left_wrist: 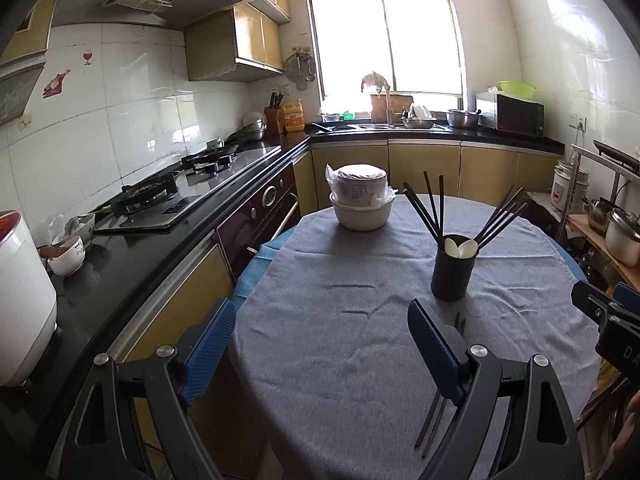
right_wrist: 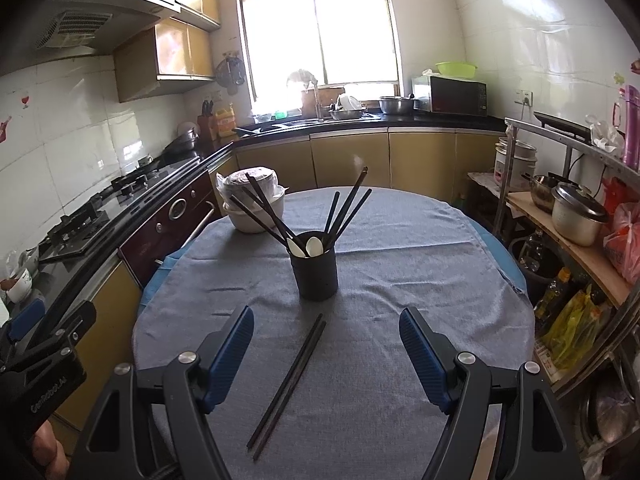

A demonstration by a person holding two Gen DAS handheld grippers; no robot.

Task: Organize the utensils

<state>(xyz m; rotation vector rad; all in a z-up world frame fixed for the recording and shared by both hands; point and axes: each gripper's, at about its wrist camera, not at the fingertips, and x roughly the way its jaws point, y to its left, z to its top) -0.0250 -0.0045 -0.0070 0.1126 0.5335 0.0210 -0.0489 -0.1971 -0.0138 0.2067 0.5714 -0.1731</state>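
Note:
A black utensil holder (right_wrist: 315,270) stands on the grey tablecloth (right_wrist: 400,280), with several dark chopsticks and two white spoons in it. It also shows in the left wrist view (left_wrist: 453,268). A loose pair of dark chopsticks (right_wrist: 289,384) lies flat on the cloth, in front of the holder and between my right gripper's (right_wrist: 326,328) open fingers. In the left wrist view the pair (left_wrist: 434,420) is partly hidden behind the right finger of my left gripper (left_wrist: 320,320), which is open and empty over the table's left part.
Stacked white bowls in plastic wrap (right_wrist: 253,204) stand at the table's far left. A black counter with a stove (left_wrist: 160,196) runs along the left. A shelf with pots and bottles (right_wrist: 572,216) stands to the right.

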